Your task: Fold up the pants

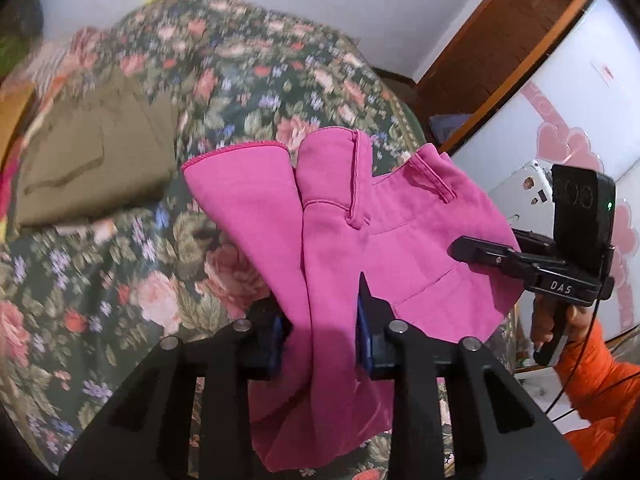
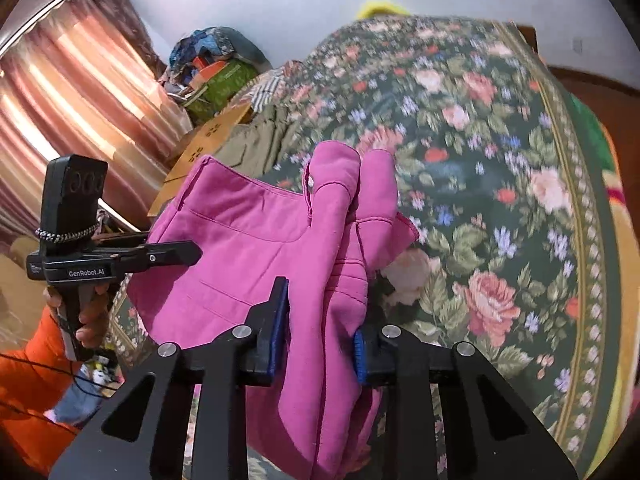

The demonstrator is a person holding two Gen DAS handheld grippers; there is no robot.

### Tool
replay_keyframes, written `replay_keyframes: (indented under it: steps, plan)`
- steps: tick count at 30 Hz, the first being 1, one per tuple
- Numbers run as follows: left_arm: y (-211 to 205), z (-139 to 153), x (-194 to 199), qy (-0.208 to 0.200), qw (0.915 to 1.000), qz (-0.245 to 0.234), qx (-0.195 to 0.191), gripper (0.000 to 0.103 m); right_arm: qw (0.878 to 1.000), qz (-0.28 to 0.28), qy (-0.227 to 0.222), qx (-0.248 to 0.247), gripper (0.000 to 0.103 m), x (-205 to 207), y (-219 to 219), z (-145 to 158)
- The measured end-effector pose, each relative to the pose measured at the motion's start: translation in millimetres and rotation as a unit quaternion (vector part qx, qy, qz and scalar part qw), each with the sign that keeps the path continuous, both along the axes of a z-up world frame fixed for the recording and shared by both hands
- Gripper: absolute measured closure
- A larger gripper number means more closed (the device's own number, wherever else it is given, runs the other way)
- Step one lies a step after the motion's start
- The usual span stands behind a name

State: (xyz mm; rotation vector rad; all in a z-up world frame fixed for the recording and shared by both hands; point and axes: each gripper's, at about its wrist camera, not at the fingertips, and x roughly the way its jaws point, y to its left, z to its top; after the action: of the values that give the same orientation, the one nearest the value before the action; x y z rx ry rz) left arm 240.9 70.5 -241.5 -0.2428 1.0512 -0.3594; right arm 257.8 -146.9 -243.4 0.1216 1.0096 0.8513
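Observation:
The pink pants (image 1: pixel 340 216) hang in the air above the floral bedspread (image 1: pixel 120 280), held by both grippers at the waist. My left gripper (image 1: pixel 324 320) is shut on one bunched side of the pants. My right gripper (image 2: pixel 320 320) is shut on the other side of the pink pants (image 2: pixel 256 248). In the left wrist view the right gripper (image 1: pixel 464 246) pinches the cloth at the right edge. In the right wrist view the left gripper (image 2: pixel 192 254) pinches it at the left edge. The pant legs drop out of sight below the fingers.
Folded olive-brown pants (image 1: pixel 92 164) lie on the bed at the far left, also seen in the right wrist view (image 2: pixel 260 132). A white fridge with pink hearts (image 1: pixel 568 120) stands right. A curtain (image 2: pixel 72 92), cardboard box (image 2: pixel 208 140) and clutter pile (image 2: pixel 216 68) stand left.

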Motion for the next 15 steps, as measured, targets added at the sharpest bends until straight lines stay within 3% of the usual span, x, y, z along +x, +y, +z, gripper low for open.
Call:
replay_keyframes:
  steps: [7, 15]
  plan:
    - [14.8, 40.5, -4.6, -0.061, 0.9981, 0.007, 0.004, 0.074, 0.999, 0.002, -0.043, 0.012, 0.080, 4.0, 9.8, 34.4]
    - [61.2, 78.7, 12.4, -0.117, 0.9926, 0.032, -0.004, 0.074, 0.994, 0.017, -0.104, 0.023, 0.080, 14.0, 43.0, 73.9]
